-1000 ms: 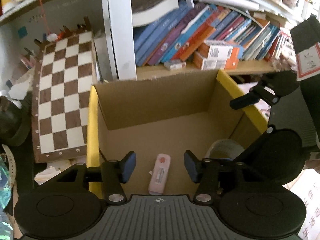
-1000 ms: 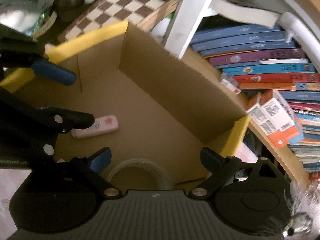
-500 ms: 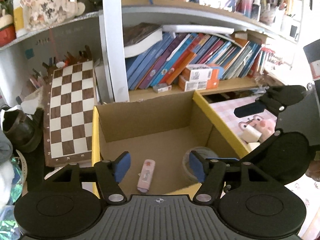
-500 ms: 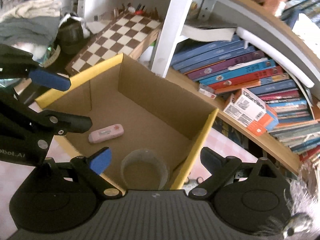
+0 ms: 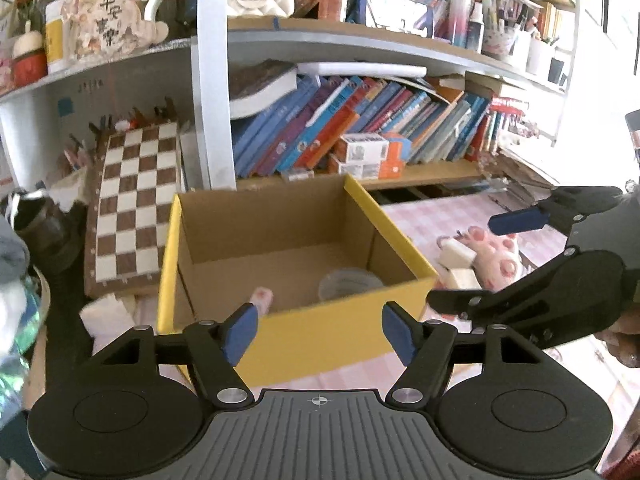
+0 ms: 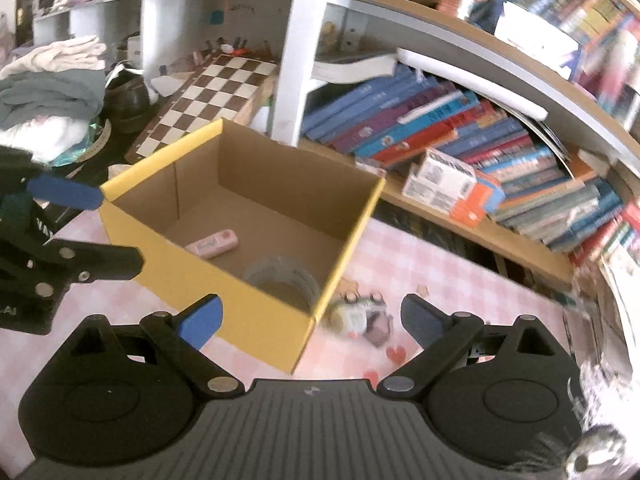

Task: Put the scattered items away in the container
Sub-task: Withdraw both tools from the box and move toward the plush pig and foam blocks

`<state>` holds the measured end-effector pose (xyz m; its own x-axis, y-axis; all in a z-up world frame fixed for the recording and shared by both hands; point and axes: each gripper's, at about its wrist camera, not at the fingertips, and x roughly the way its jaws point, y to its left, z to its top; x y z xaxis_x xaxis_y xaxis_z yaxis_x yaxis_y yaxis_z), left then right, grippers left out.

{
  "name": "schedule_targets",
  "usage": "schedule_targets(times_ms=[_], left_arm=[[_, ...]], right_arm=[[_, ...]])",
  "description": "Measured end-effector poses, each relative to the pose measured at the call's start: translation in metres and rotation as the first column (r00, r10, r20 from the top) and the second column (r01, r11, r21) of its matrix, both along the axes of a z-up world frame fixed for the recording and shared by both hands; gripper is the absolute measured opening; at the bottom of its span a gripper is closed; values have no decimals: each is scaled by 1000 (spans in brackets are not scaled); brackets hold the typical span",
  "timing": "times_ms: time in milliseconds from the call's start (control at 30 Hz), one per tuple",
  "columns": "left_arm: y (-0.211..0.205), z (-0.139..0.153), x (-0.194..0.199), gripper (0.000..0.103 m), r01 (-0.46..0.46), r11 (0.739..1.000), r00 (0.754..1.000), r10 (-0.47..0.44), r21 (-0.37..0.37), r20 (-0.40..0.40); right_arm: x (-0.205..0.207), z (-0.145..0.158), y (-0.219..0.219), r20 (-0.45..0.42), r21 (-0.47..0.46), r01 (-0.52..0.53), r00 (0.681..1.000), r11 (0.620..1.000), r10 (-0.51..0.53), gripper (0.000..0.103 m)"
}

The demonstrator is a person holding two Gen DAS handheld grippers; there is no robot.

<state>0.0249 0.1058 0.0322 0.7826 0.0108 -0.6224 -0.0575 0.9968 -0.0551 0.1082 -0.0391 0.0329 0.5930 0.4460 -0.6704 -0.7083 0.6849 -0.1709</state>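
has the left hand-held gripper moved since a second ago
Yes. The left hand-held gripper has pulled up and back out of the cardboard box: earlier its fingertips were down inside the walls, now they hover before the yellow front wall.

Box [image 6: 256, 308] is plain matt cardboard, yellow outside, raw brown inside. Tape roll [image 6: 284, 276] looks clear glossy plastic. Gripper fingers [image 5: 240, 328] are matt black plastic with blue pads; chessboard [image 5: 132, 196] looks wooden.
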Motion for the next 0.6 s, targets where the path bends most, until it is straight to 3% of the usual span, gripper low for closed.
schedule_targets(times_ms=[600], left_arm=[[-18,-25,-25,75,-1,1000,999,1,-4,-45]], right_arm=[[-38,-30,-56,-62,54,218,975,974,-215,98]])
